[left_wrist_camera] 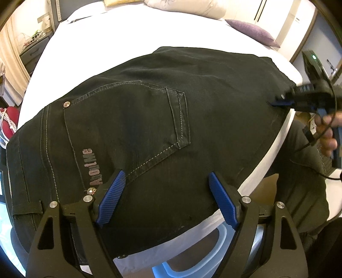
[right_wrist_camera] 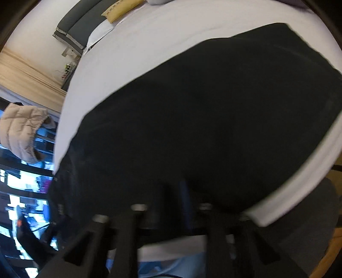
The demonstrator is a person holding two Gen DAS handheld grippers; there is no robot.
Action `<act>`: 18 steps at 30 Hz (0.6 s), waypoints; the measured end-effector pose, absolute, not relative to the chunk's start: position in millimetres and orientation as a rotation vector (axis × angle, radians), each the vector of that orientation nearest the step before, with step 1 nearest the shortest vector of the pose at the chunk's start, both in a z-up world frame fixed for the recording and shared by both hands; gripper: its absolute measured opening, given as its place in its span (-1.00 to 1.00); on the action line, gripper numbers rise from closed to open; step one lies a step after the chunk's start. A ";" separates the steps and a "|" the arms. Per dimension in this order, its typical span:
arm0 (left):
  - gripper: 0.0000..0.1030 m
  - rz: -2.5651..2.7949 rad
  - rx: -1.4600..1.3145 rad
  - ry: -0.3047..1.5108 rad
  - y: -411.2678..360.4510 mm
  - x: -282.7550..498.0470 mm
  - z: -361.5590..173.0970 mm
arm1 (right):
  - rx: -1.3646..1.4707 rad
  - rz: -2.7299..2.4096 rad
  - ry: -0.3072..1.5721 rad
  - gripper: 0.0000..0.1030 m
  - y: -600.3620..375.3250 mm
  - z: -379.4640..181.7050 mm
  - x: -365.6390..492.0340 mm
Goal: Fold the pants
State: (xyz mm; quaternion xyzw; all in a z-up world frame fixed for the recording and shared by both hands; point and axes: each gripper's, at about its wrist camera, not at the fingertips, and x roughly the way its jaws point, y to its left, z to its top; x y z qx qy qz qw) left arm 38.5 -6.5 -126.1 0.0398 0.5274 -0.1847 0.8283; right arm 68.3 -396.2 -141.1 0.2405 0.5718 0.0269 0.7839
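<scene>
The black pants (left_wrist_camera: 149,119) lie flat on the white bed (left_wrist_camera: 102,42), folded into a broad dark slab with a back pocket (left_wrist_camera: 128,128) and its pale stitching facing up. The waistband end hangs toward the left edge of the bed in the left wrist view, and the near edge of the cloth runs along the bed's front edge.

The left tool (left_wrist_camera: 165,198) hangs over the near part of the pants, below the pocket. Its two blue ribbed fingers (left_wrist_camera: 112,197) stand wide apart, released, with nothing clamped between them; dark cloth and a strip of white sheet show in the gap. Whether the tips touch the fabric cannot be told.

The right tool (left_wrist_camera: 277,103) shows at the far right of the left wrist view, at the right-hand edge of the pants, with a person's hand (left_wrist_camera: 327,132) on its handle. Its blue tips look pressed together and clenched. They lie right at the cloth's edge, but whether any fabric is caught in them cannot be told. In the right wrist view the picture is smeared; the pants (right_wrist_camera: 203,117) fill most of it, with the tool's dark frame over their near edge.

A purple cushion (left_wrist_camera: 252,32) and a pale pillow (left_wrist_camera: 188,8) sit at the far end of the bed, well apart from the pants.
</scene>
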 end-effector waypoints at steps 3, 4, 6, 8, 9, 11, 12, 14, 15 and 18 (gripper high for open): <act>0.55 -0.402 0.074 1.123 -3.3 35.1 -125.4 | 0.605 0.033 1.263 -1.00 -422.4 -142.1 49.0; 0.55 -0.405 0.077 1.125 -1.9 33.9 -125.8 | 0.597 0.003 1.264 -0.99 -427.5 -138.1 43.2; 0.55 -0.412 0.090 1.128 -0.2 30.3 -125.9 | 0.526 -0.090 1.255 -0.77 -436.1 -125.1 33.7; 0.55 -0.414 0.083 1.126 2.3 27.8 -125.9 | 0.706 -0.016 1.215 -0.75 -449.2 -121.3 24.1; 0.55 -0.414 0.080 1.126 2.2 27.3 -125.7 | 0.808 0.036 1.179 -0.53 -455.2 -120.1 20.2; 0.55 -0.405 0.077 1.128 1.8 28.0 -125.9 | 0.907 0.079 1.135 -0.19 -457.9 -121.4 18.1; 0.56 -0.401 0.078 1.128 1.2 27.7 -126.1 | 0.971 0.103 1.125 -0.15 -458.6 -127.2 18.3; 0.56 -0.398 0.074 1.128 -0.3 27.6 -126.0 | 1.052 0.111 1.129 -0.15 -458.7 -138.9 20.0; 0.56 -0.398 0.071 1.128 -0.3 27.3 -126.1 | 1.081 0.111 1.138 -0.15 -458.2 -145.3 19.3; 0.56 -0.400 0.062 1.129 1.0 27.6 -126.1 | 1.156 0.118 1.139 -0.15 -460.5 -158.9 14.8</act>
